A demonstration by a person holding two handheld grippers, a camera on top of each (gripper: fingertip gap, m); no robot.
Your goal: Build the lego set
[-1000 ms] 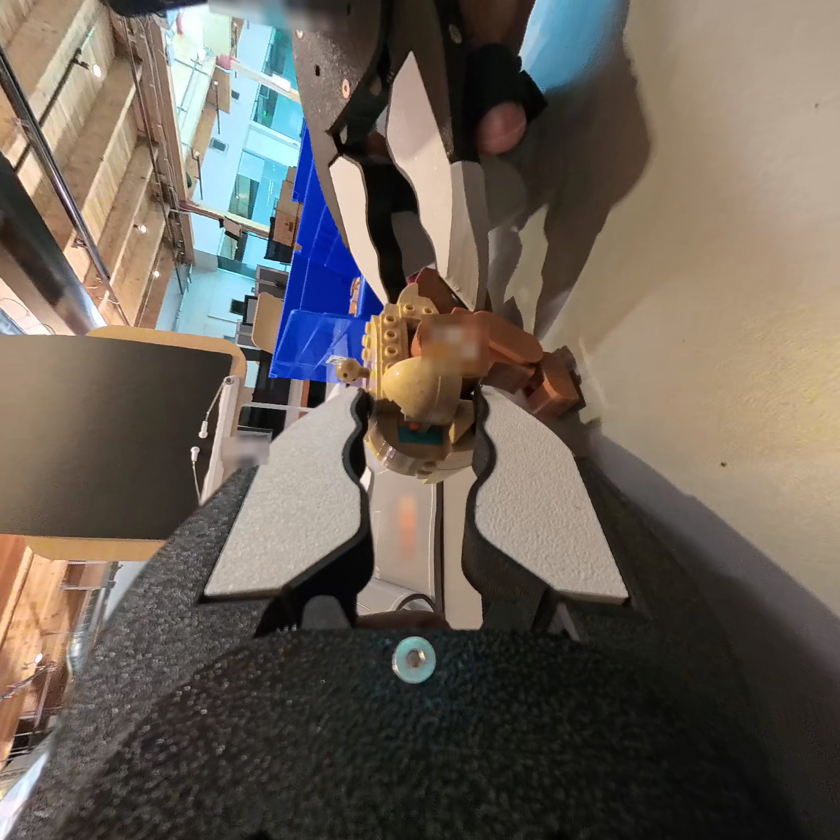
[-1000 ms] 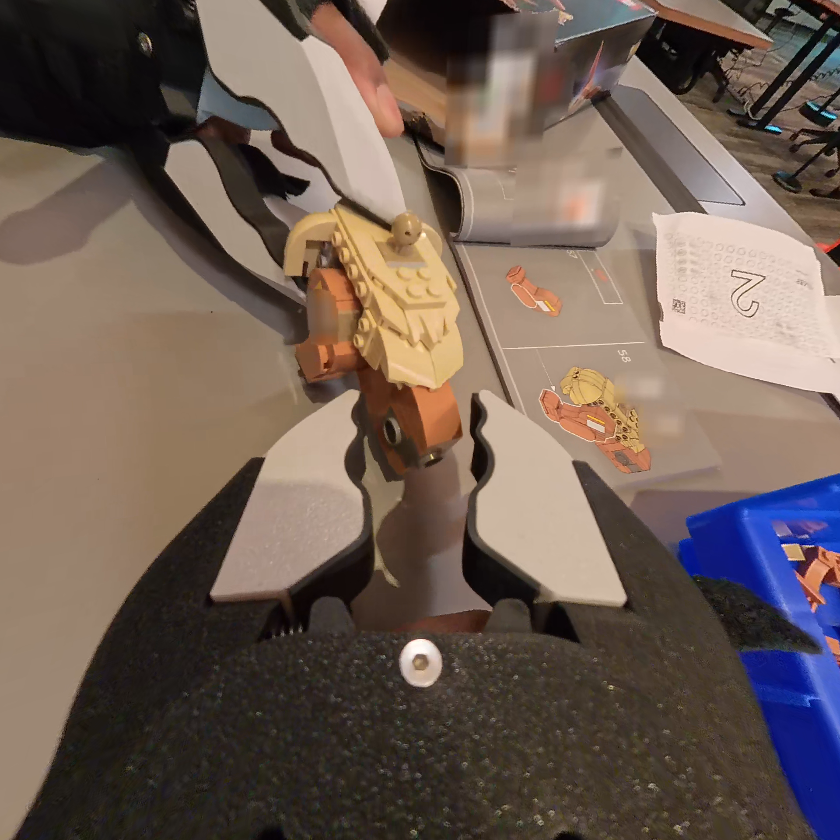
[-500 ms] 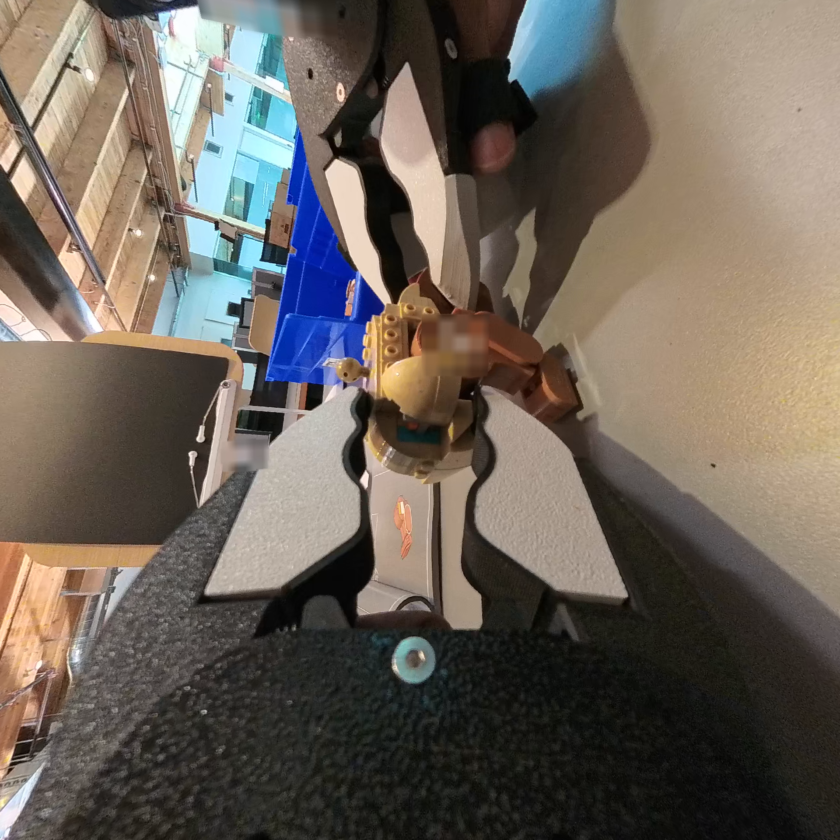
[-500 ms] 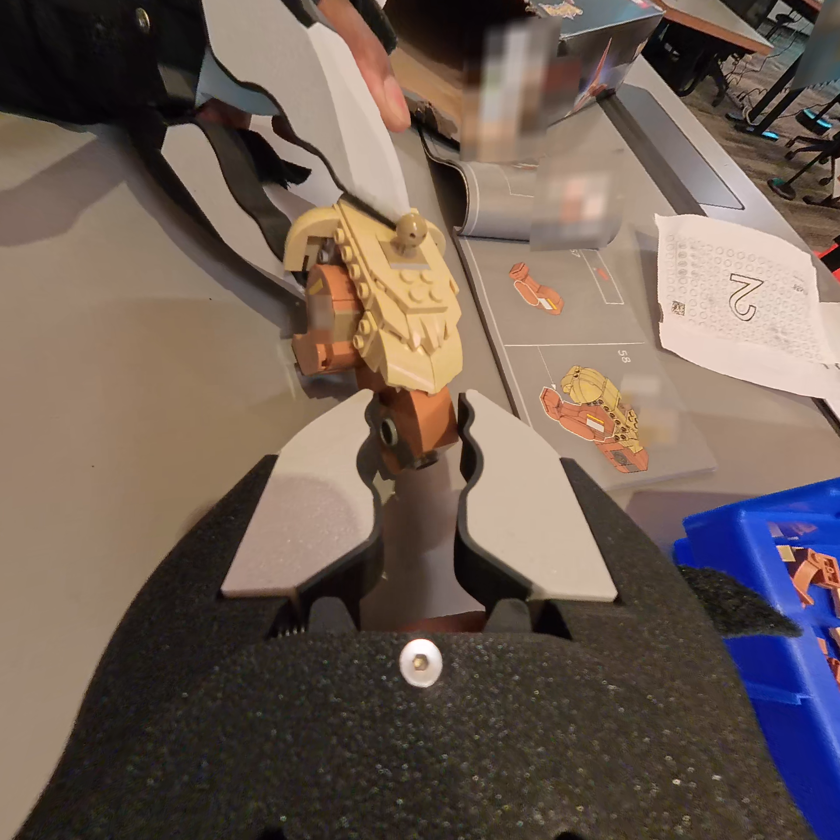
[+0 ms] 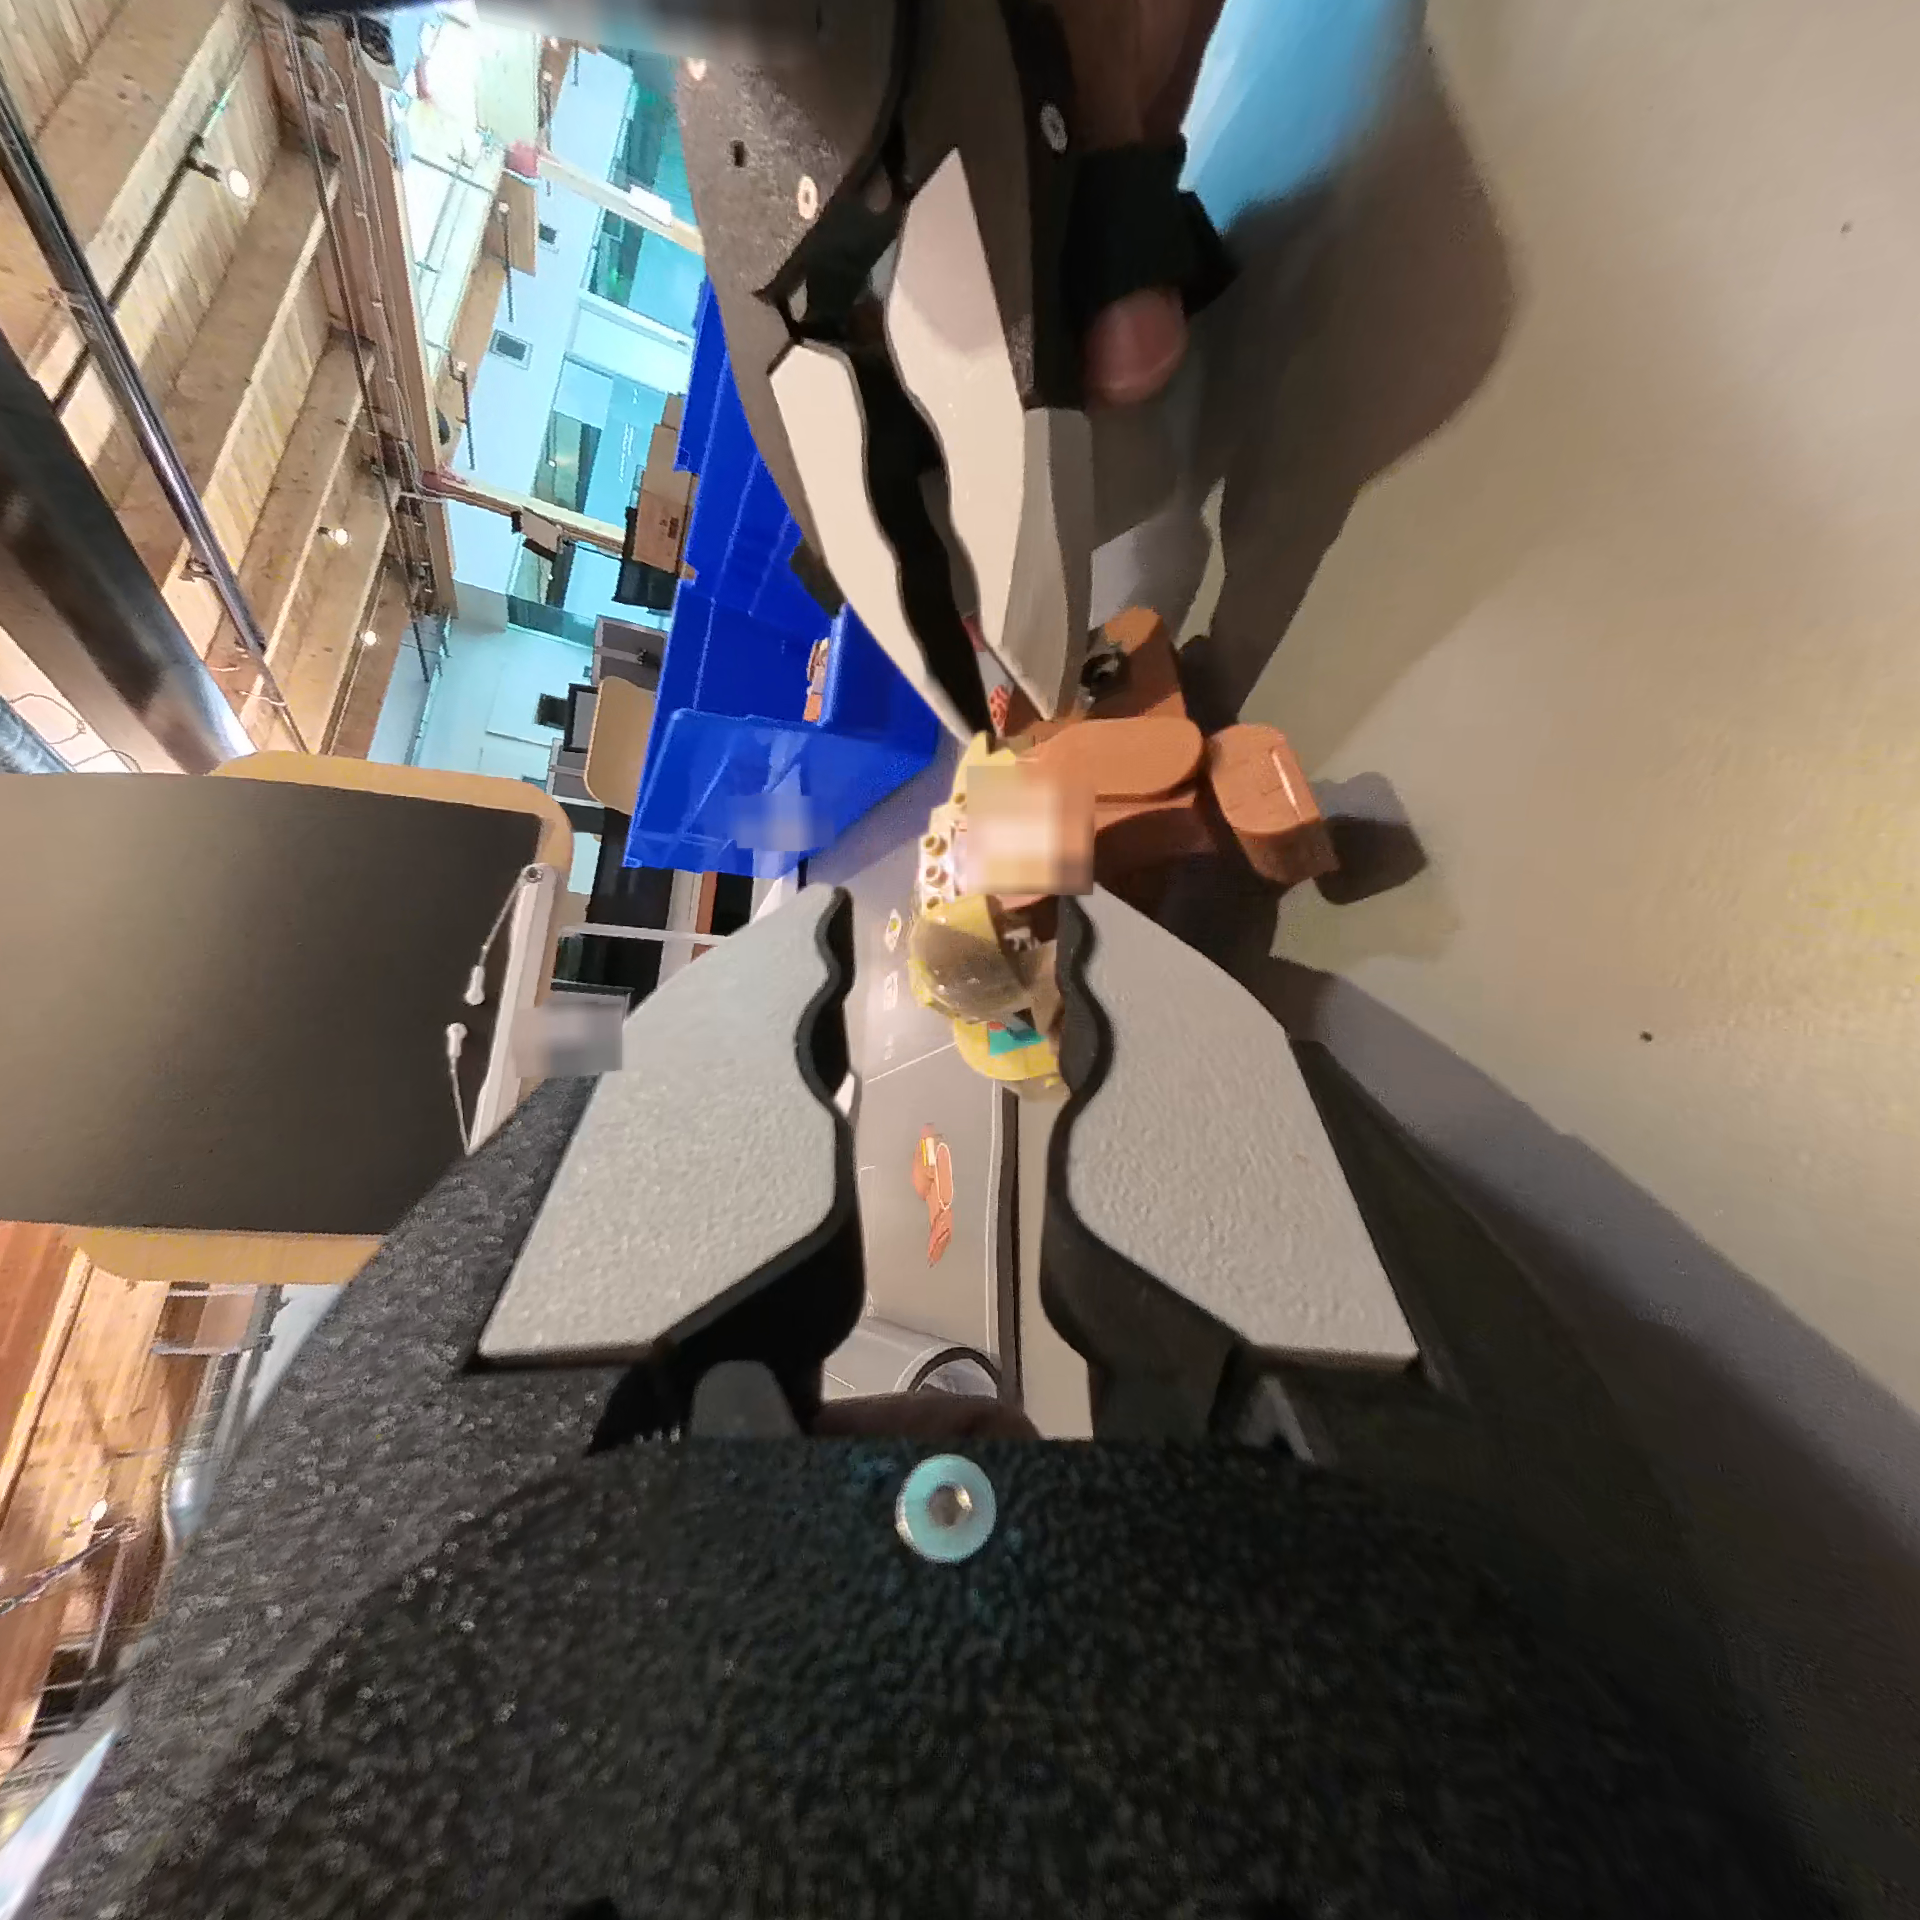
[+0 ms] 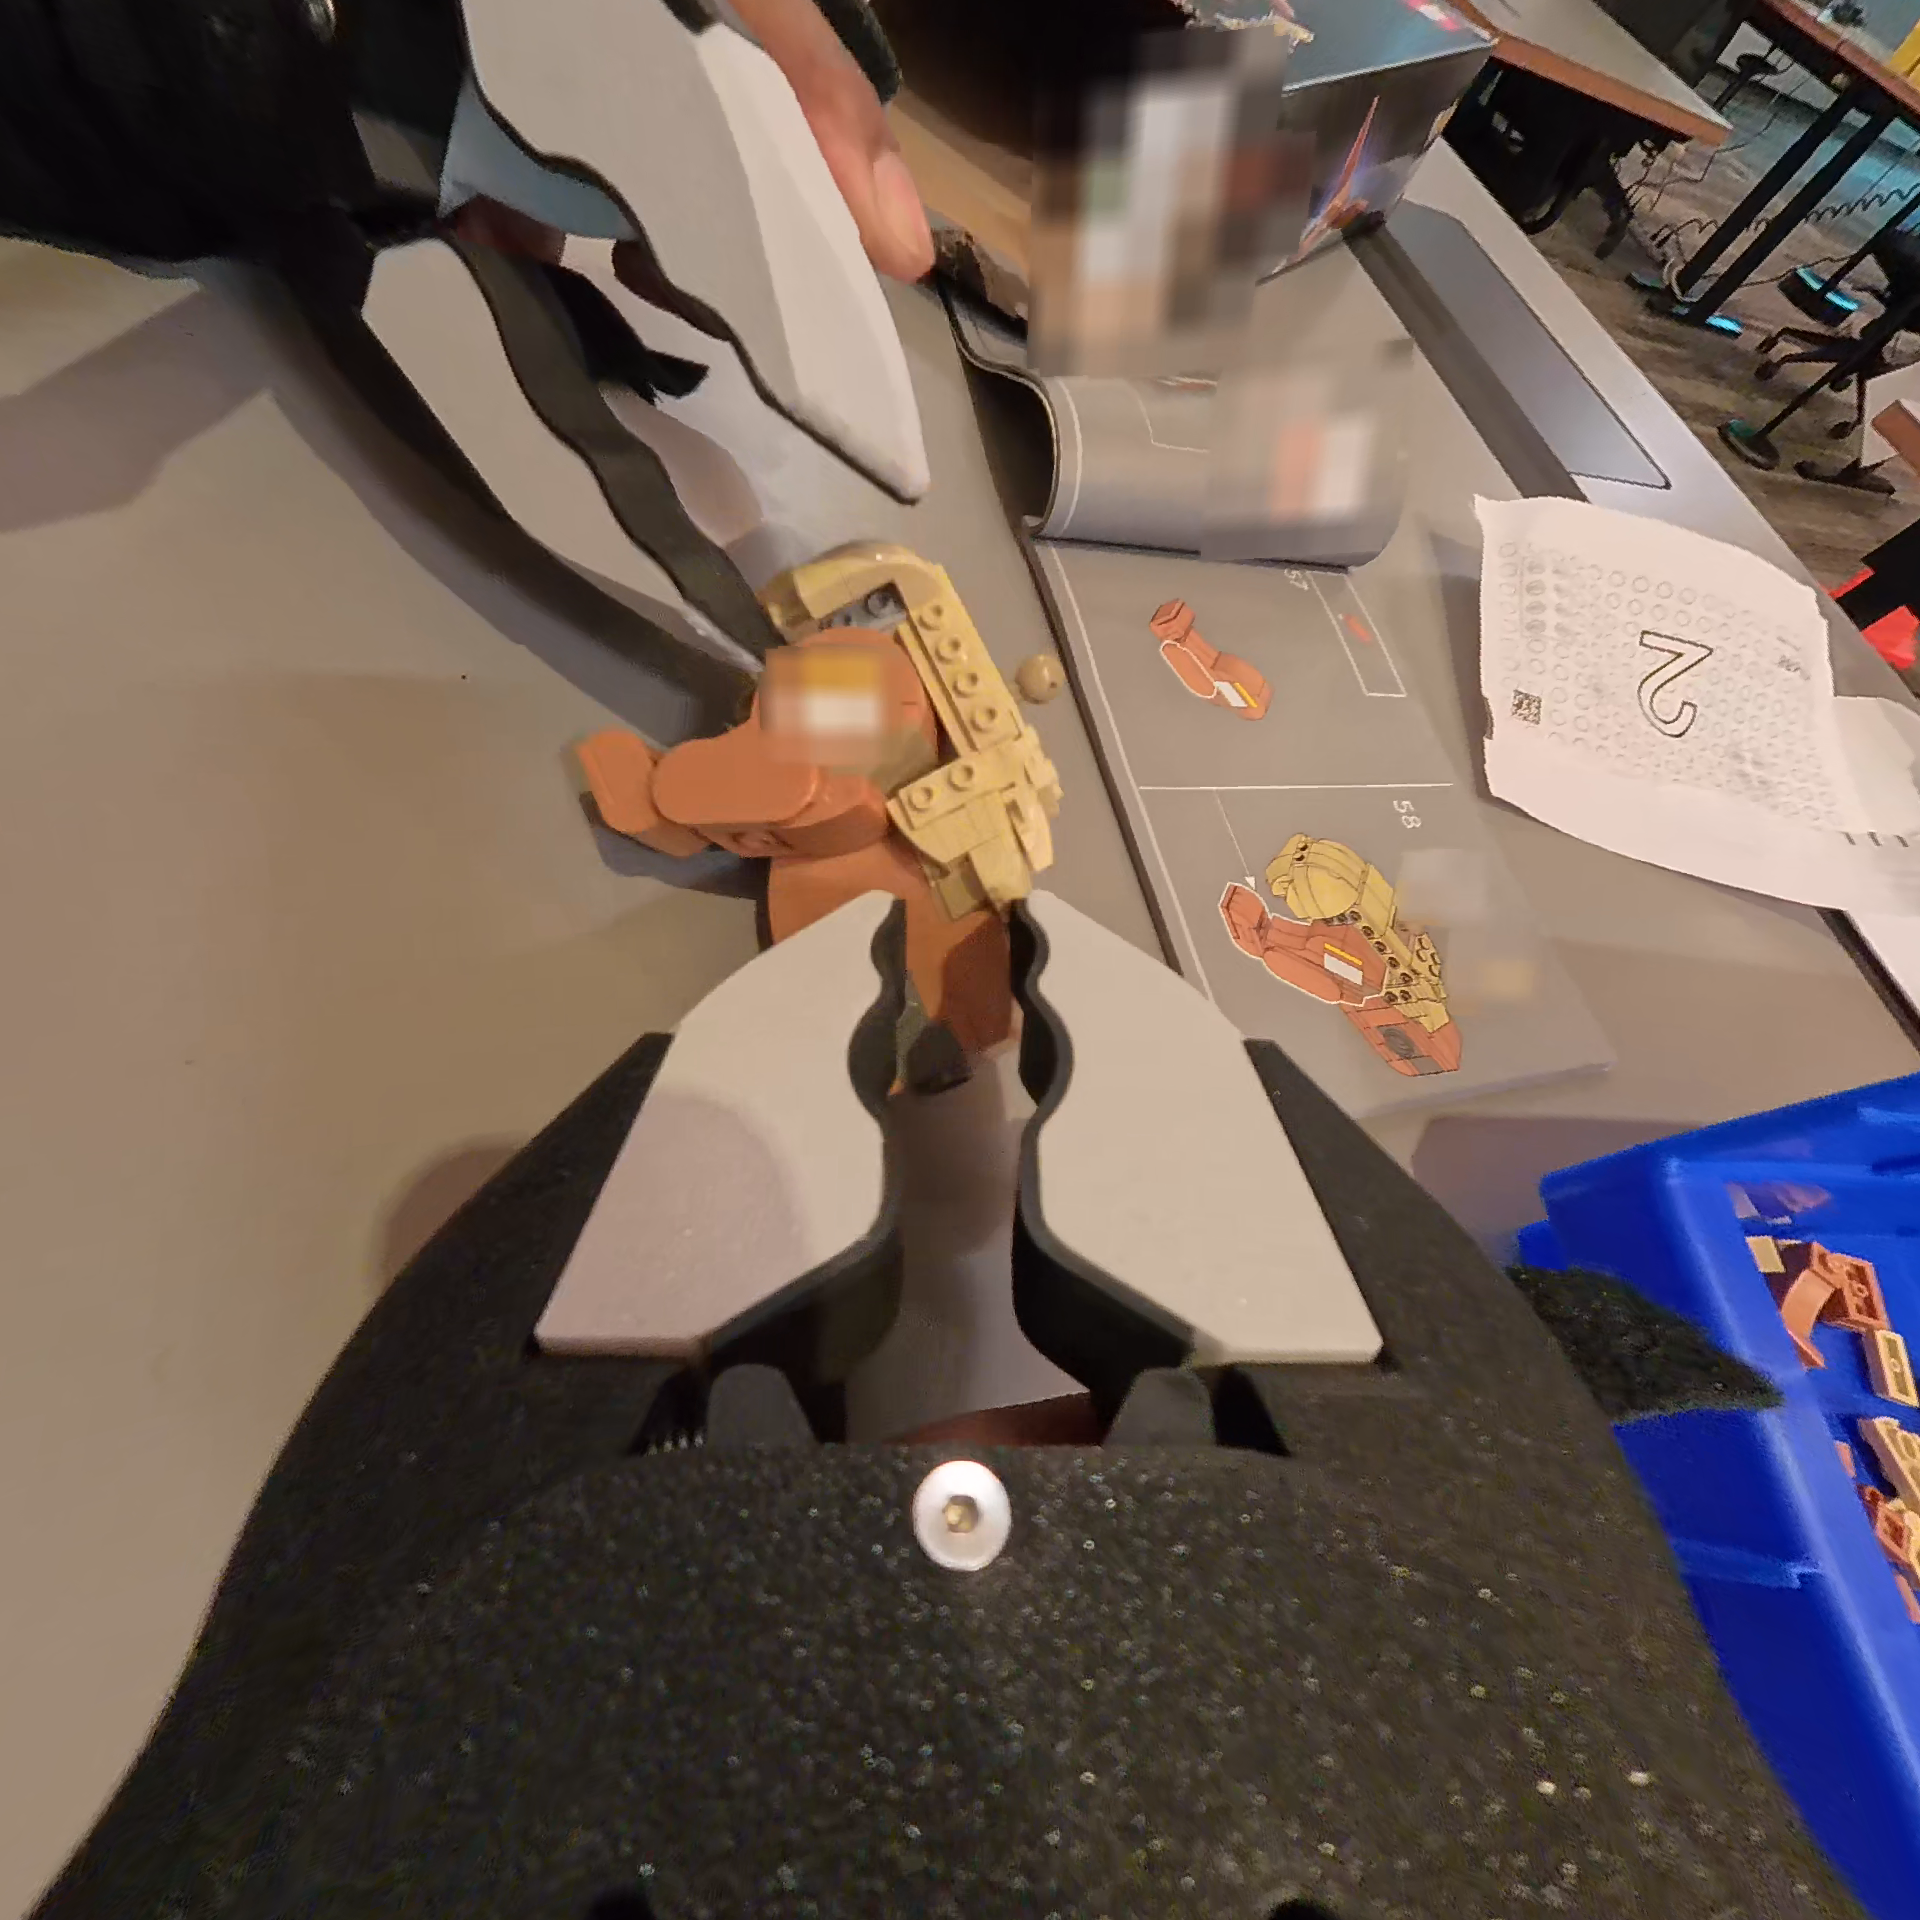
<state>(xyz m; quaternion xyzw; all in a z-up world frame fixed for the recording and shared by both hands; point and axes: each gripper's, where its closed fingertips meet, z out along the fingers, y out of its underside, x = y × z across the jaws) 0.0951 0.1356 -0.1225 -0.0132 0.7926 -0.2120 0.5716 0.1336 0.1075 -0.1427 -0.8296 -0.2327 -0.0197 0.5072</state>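
The right claw point(image 6: 951, 935) is clamped on the brown end of a brown-and-tan brick model point(image 6: 831, 779), which rests low against the grey surface point(image 6: 260, 831). The left claw point(image 5: 951, 997) stands apart: one finger point(image 5: 1081, 997) touches the model's tan end, the other is clear. Only the right wrist view shows the open instruction booklet point(image 6: 1351, 935) right of the claw, a loose tan ball point(image 6: 1042, 678) and a blue bin point(image 6: 1714, 1403) of parts.

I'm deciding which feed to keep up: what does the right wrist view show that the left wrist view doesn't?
Right wrist only: the open instruction booklet, a white printed sheet, loose bricks in the blue bin, and the right gripper shut on the model's brown end.

Left wrist only: a black panel and the building interior.

Both: the brown-and-tan brick model, the grey table, both grippers.
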